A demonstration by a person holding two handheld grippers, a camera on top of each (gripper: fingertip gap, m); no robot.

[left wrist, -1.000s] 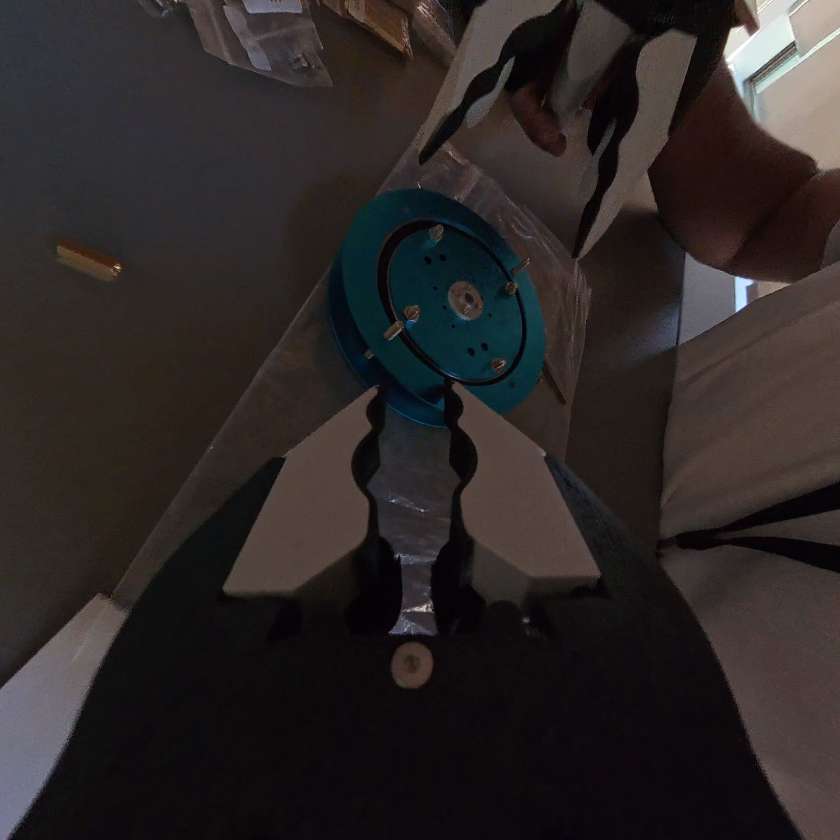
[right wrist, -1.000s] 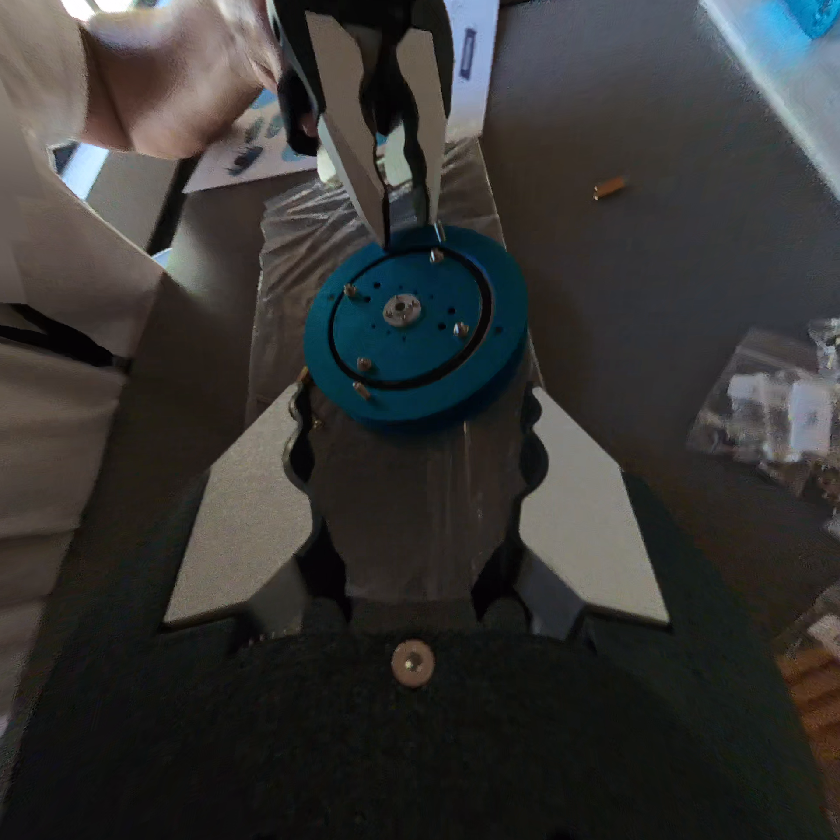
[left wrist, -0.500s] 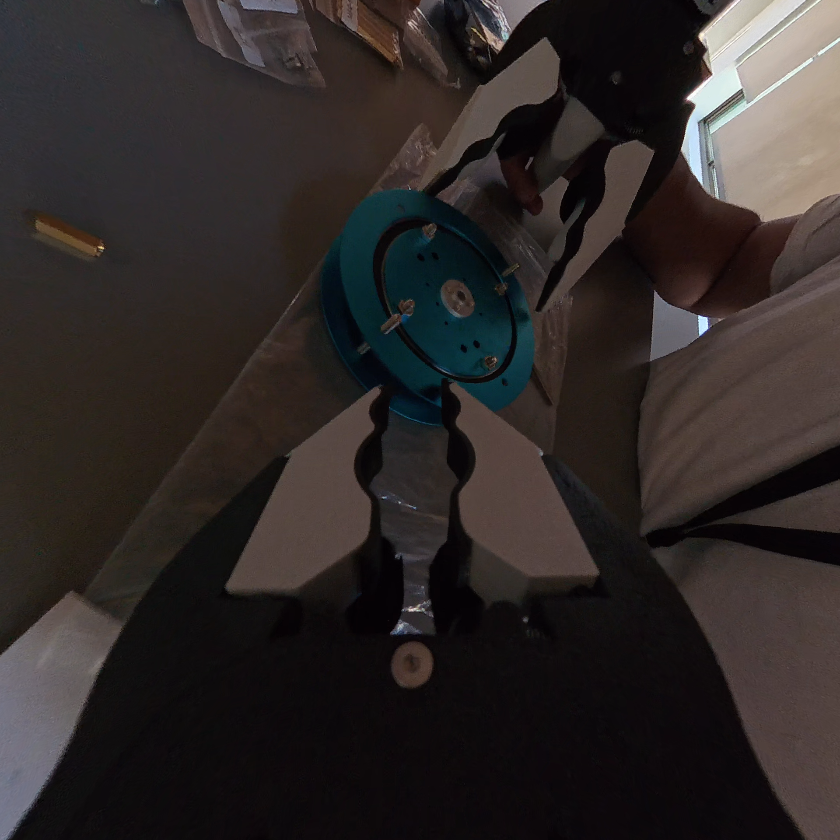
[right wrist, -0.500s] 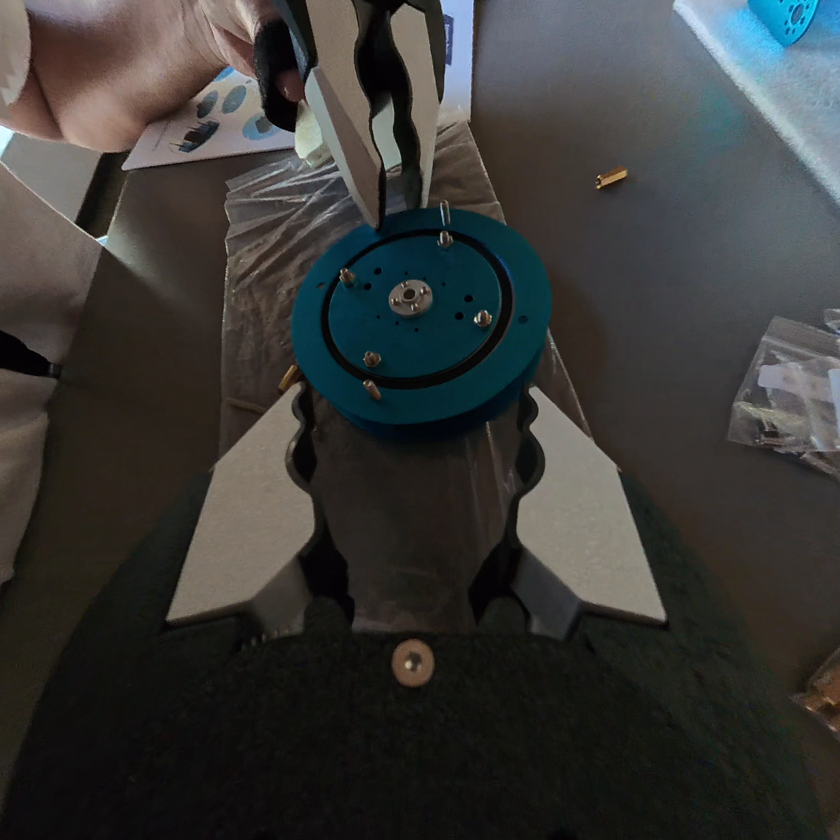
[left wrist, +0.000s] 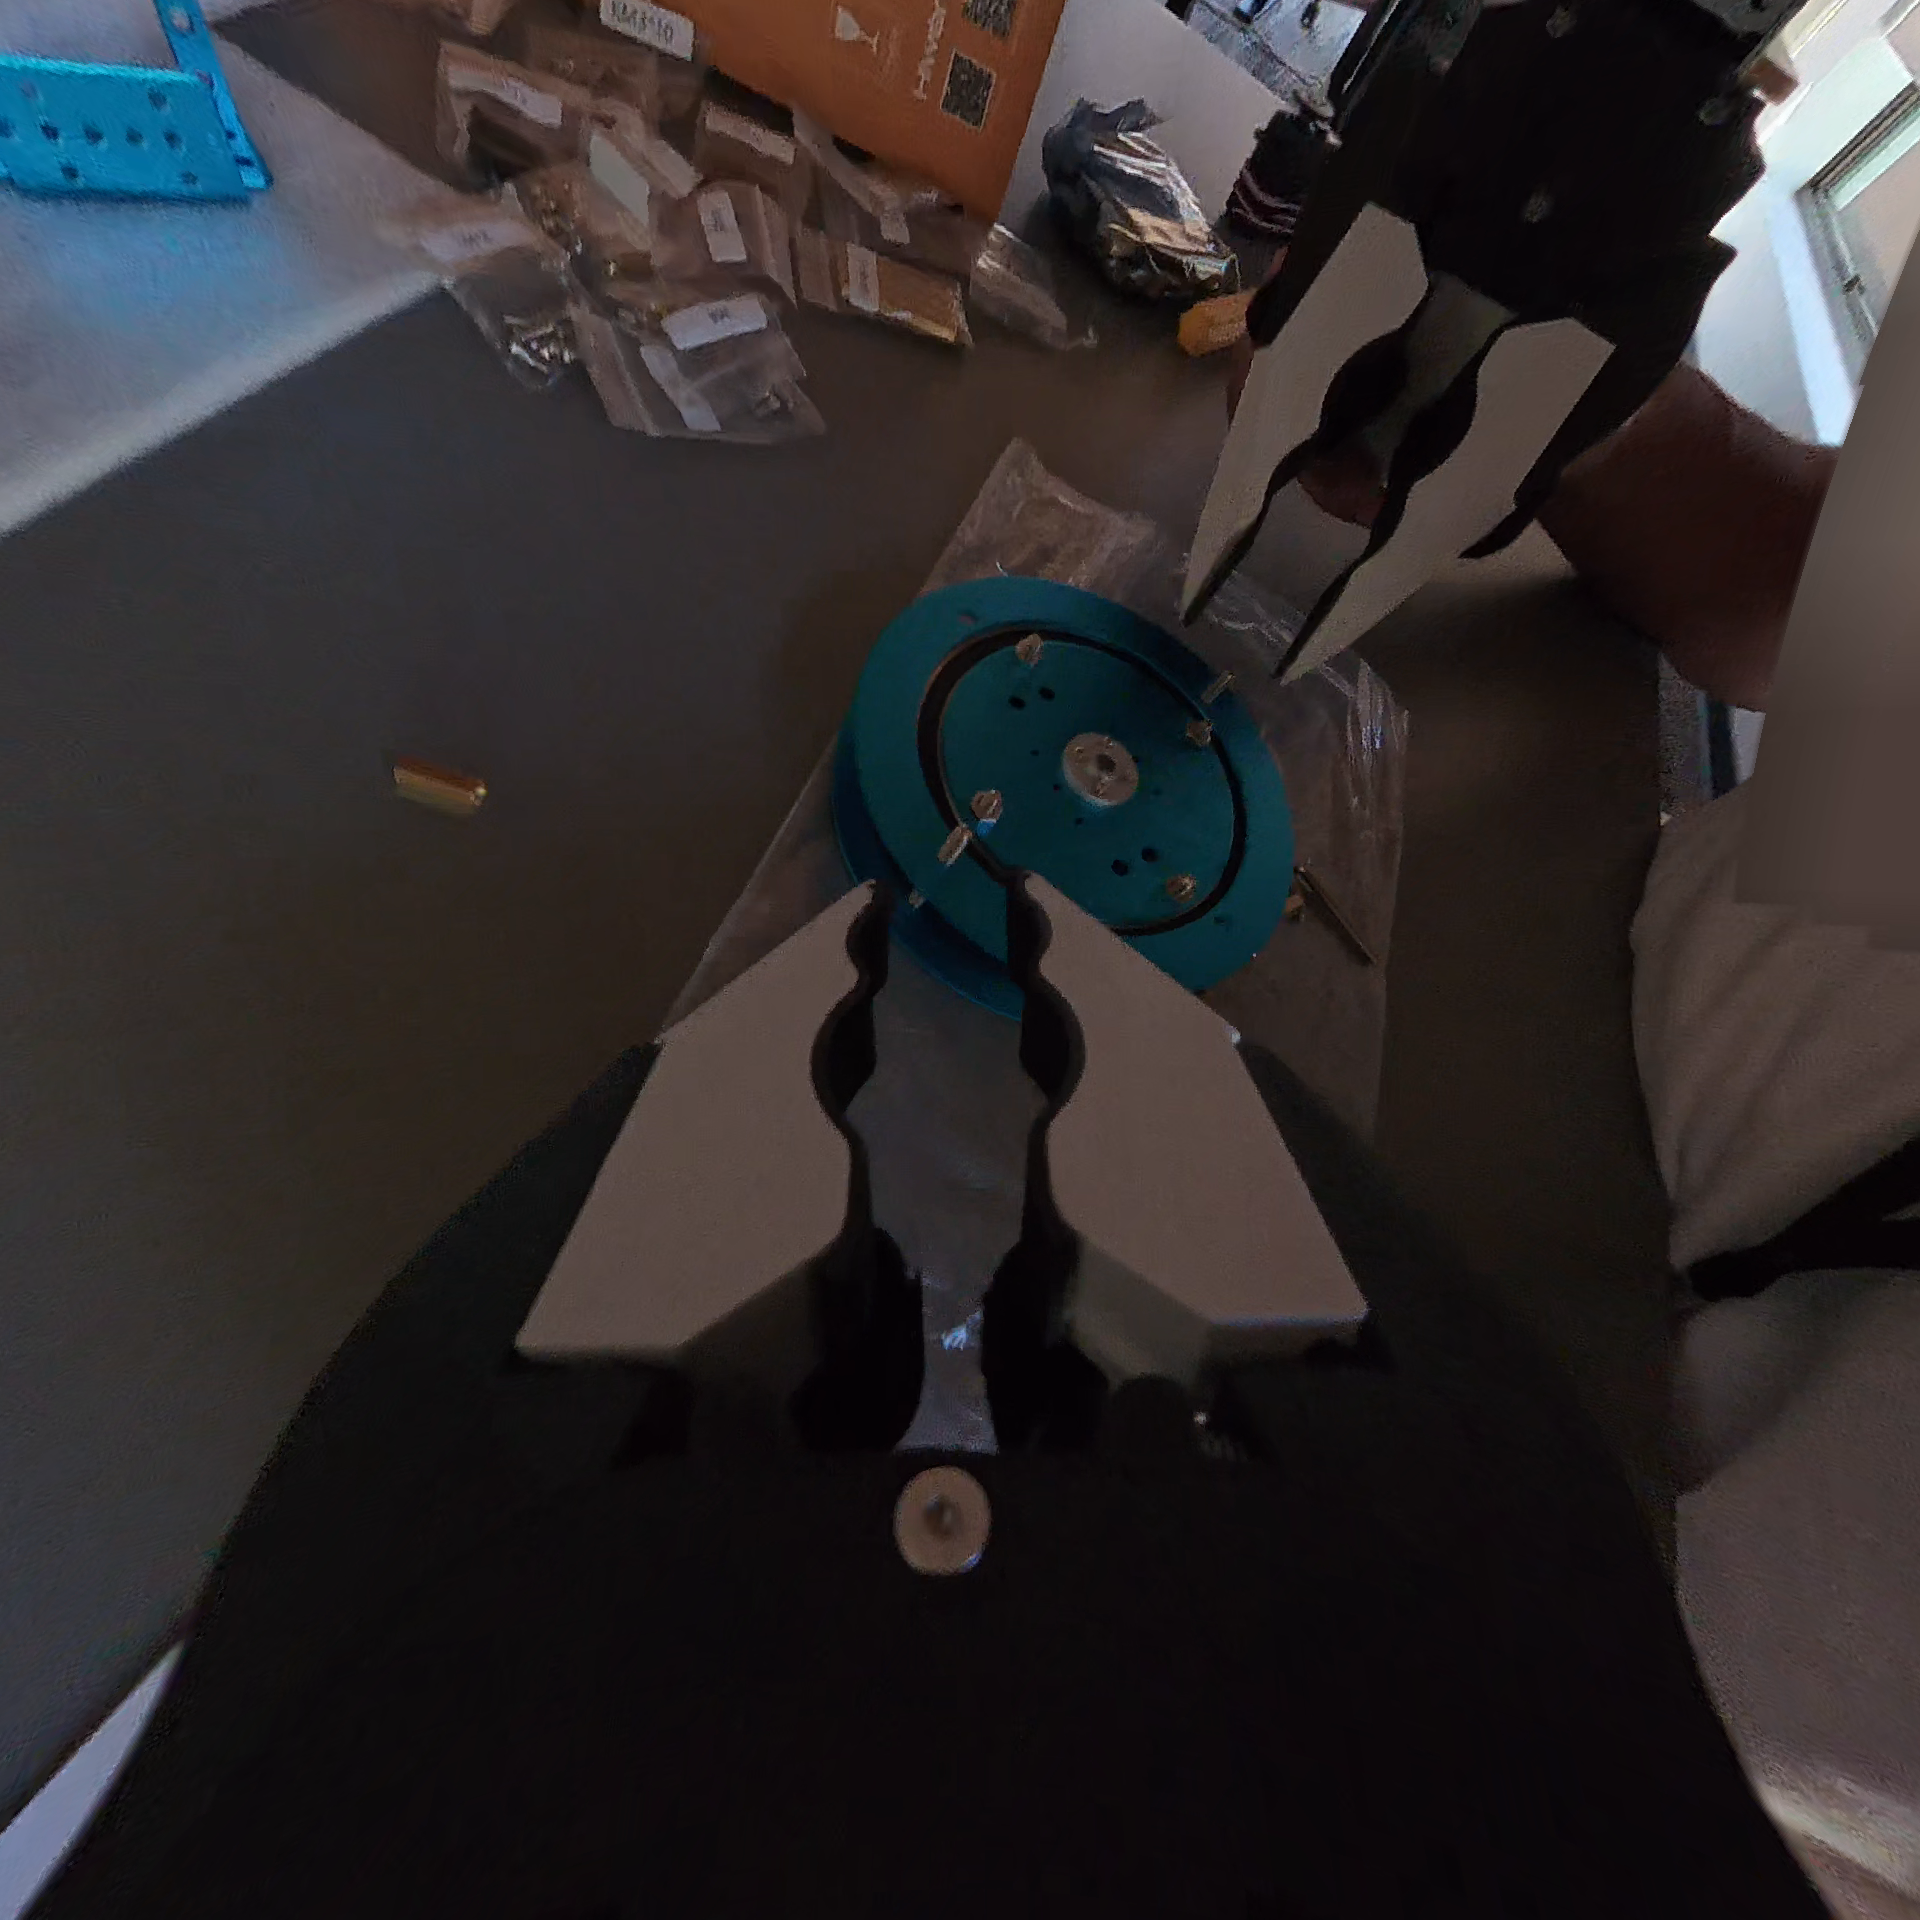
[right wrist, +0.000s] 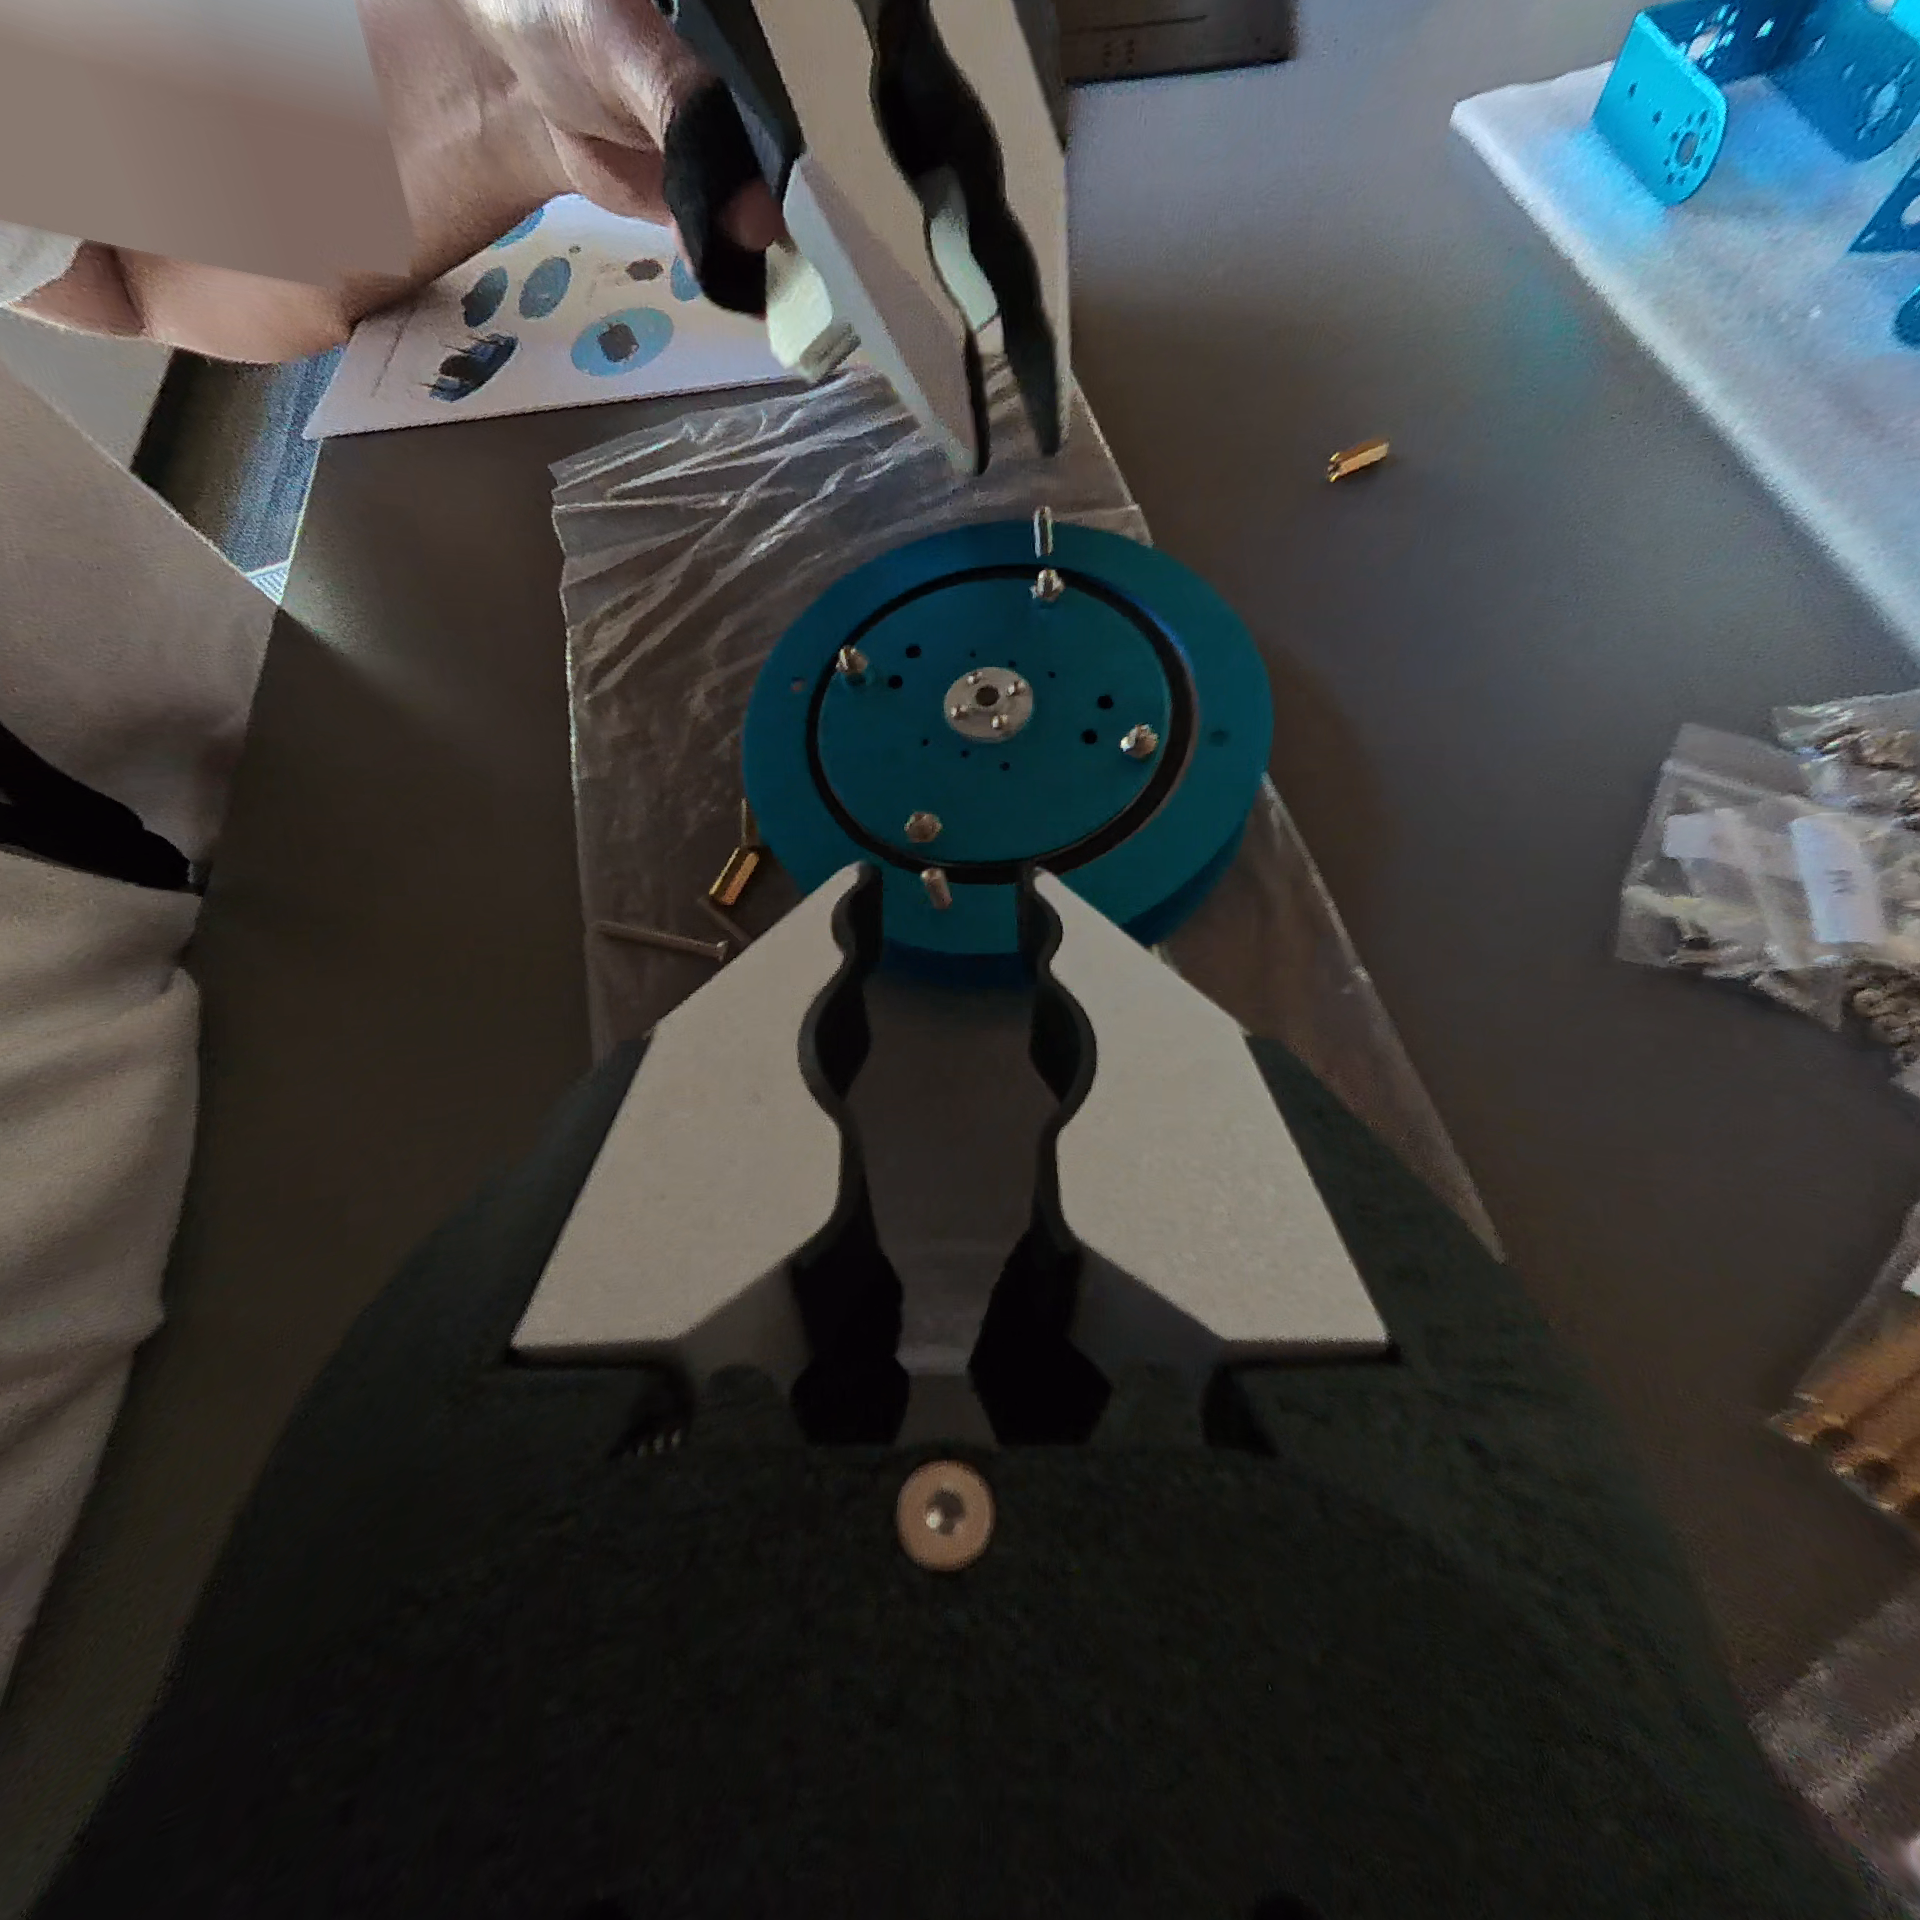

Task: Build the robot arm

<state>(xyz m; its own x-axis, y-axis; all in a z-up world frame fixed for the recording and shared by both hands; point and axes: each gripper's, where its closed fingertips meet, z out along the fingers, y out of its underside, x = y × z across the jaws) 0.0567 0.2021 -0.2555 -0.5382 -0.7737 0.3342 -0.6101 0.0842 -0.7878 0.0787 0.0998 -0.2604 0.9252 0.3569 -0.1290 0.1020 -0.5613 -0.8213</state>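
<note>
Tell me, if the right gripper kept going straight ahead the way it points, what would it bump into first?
Probably the blue round disc. The right gripper points at its near edge, empty, jaws slightly apart. A small upright screw stands between the tips, though depth is hard to judge.

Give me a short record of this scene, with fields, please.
left gripper: open, empty, tips over near edge of disc
right gripper: open, empty, tips over disc's opposite edge
disc: blue, round, studs upright, lies on plastic bag
standoff: brass, alone on table, apart from disc
parts bags: heap at far side
bracket: blue, on white sheet
</note>
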